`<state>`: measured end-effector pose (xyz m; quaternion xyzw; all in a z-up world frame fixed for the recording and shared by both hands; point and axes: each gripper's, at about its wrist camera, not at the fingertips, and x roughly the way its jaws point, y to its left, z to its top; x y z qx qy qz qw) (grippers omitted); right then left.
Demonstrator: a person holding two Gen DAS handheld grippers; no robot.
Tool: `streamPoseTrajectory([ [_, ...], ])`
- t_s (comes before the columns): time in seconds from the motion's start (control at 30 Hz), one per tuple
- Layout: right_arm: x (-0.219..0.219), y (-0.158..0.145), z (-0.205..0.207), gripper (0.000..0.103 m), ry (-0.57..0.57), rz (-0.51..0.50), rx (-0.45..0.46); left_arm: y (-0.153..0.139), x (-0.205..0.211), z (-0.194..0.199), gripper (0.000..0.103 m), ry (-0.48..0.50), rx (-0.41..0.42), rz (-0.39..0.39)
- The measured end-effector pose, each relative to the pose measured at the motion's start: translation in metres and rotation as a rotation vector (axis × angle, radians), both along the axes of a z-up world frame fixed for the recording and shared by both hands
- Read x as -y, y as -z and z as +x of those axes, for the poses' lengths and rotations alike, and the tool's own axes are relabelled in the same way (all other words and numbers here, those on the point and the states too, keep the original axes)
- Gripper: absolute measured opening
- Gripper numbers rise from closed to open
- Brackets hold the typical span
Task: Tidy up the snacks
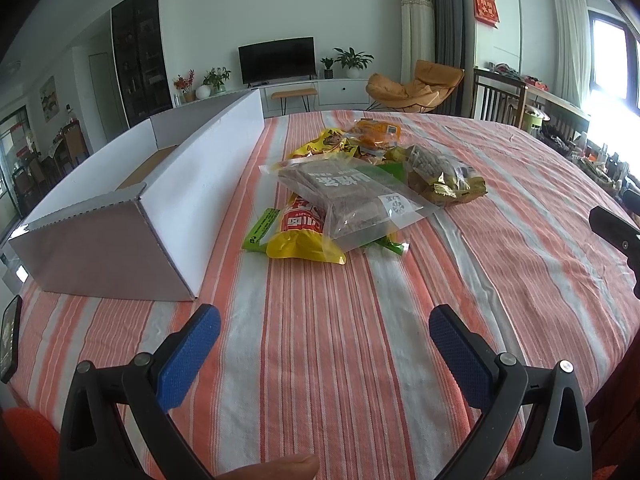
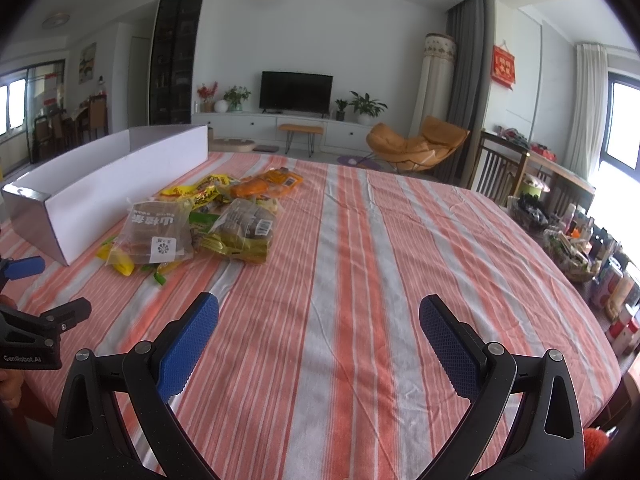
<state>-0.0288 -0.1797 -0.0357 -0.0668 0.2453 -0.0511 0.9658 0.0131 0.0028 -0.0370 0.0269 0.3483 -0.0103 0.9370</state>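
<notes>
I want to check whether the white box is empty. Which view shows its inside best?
The left wrist view: it looks along the white box and shows some brown floor. The right wrist view shows only its outer wall.

The inside of the white cardboard box [image 1: 120, 216] is largely screened by its own near walls. Most of the yellow-and-red snack bag [image 1: 300, 232] and the green packet [image 1: 264, 228] is covered by the clear bag of brown snacks [image 1: 352, 200] lying on them. Print on the far packets cannot be read. The right claw [image 1: 616, 236] is cut off by the right edge in the left wrist view. A dark phone-like object [image 1: 10, 336] is clipped at the left edge.
</notes>
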Motion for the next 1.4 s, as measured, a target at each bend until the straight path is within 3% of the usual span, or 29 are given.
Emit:
streamPoseTrajectory([
  [0.5, 0.0, -0.001, 0.001, 0.101, 0.001, 0.002, -0.001, 0.003, 0.0, 0.002, 0.103, 0.004, -0.015, -0.003],
  [0.73, 0.001, 0.0, 0.001, 0.101, -0.006, 0.007, -0.008, 0.008, -0.002, 0.007, 0.103, 0.007, -0.061, -0.021],
  [0.87, 0.012, -0.007, 0.018, 0.101, -0.032, 0.069, -0.044, 0.016, -0.004, 0.011, 0.103, 0.013, -0.108, -0.032],
  [1.03, 0.047, -0.023, 0.076, 0.101, -0.055, 0.27, -0.194, 0.024, -0.007, 0.016, 0.103, 0.02, -0.157, -0.045],
  [1.2, 0.065, -0.025, 0.15, 0.101, -0.06, 0.467, -0.473, 0.034, -0.005, 0.02, 0.103, 0.028, -0.203, -0.033],
  [1.4, -0.001, -0.011, 0.199, 0.101, -0.204, 0.321, -0.602, 0.041, -0.004, 0.019, 0.103, 0.043, -0.224, -0.03],
])
